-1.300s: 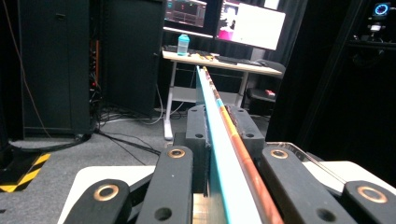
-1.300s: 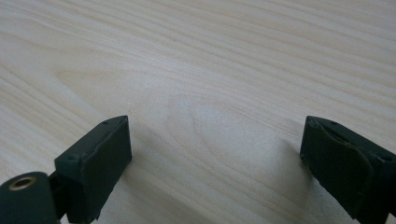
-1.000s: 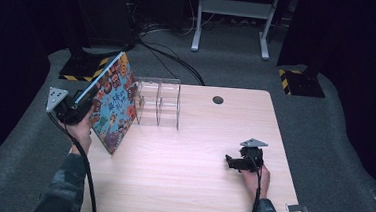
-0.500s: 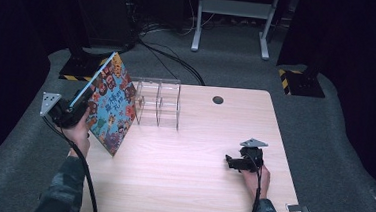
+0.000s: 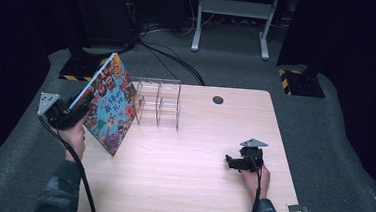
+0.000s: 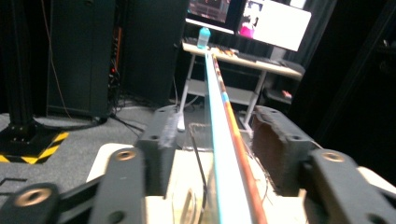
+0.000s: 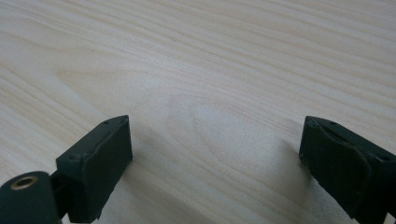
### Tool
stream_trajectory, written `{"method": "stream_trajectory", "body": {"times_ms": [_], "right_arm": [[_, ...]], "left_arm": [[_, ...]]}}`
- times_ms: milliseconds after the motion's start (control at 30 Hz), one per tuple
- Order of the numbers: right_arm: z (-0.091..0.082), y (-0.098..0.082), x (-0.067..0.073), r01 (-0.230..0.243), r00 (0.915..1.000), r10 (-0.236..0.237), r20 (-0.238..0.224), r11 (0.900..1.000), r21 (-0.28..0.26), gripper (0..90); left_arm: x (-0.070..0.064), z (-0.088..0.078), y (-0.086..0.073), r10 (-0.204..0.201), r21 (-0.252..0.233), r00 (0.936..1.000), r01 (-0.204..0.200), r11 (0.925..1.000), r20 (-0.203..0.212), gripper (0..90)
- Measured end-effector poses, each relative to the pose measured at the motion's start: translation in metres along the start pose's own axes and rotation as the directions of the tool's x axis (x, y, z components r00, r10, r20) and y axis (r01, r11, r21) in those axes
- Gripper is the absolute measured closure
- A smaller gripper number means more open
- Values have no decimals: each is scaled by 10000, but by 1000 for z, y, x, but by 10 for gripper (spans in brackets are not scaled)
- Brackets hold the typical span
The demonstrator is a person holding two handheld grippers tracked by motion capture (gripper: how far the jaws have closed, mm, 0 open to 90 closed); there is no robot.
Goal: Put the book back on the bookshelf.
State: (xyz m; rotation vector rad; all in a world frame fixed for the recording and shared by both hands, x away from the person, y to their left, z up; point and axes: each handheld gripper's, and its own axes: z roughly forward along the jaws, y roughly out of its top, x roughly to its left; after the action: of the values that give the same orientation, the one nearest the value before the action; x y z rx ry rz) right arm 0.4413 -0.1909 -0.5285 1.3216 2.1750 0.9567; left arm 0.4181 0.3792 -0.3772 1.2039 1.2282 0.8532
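Your left gripper [image 5: 78, 109] has just been opening its jaws: in the left gripper view the thin, colourfully illustrated picture book [image 6: 227, 140] runs edge-on between them with a gap on either side, so neither pad presses on it. From above, that book [image 5: 110, 105] stands tilted at the left edge of the pale wooden table [image 5: 190, 186], its lower corner on the tabletop and its upper part leaning out to the left over the gripper, just beside the clear acrylic slotted rack [image 5: 158, 103].

The work looks like getting the book into that rack. With nothing clamping it, the book could tip or slide, so keep your left hand steady and close. If you mean to regrip, take the edge squarely and close fully before lifting. Then stand it more upright, line its bottom edge with a slot and lower it slowly.

Your right gripper [image 7: 212, 158] rests on bare wood at the table's right, jaws spread wide and empty. Bring it over if the rack needs steadying.
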Motion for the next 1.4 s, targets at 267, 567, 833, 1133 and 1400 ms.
{"method": "stream_trajectory", "body": {"times_ms": [267, 567, 833, 1133, 1400], "right_arm": [[0, 0, 0, -30, 10000, 30, -4, 10000, 3, 89], [0, 0, 0, -50, 10000, 50, -10, 10000, 3, 89], [0, 0, 0, -2, 10000, 2, -20, 10000, 41, 89], [0, 0, 0, 8, 10000, -7, -21, 10000, 57, 88], [0, 0, 0, 24, 10000, -24, -16, 10000, 8, 88]], "left_arm": [[-8, -19, 3, 569, 703, 9983, -576, 9959, 110, 266], [-10, -43, -10, 1021, 1483, 9942, -1061, 9832, 343, 145], [-4, -58, -41, 1315, 2406, 9912, -1318, 9616, 174, 87], [4, -60, -108, 1625, 4356, 9867, -1485, 8878, 50, 15], [1, -55, -152, 2600, 5465, 9654, -2270, 8061, 174, 1]]}}
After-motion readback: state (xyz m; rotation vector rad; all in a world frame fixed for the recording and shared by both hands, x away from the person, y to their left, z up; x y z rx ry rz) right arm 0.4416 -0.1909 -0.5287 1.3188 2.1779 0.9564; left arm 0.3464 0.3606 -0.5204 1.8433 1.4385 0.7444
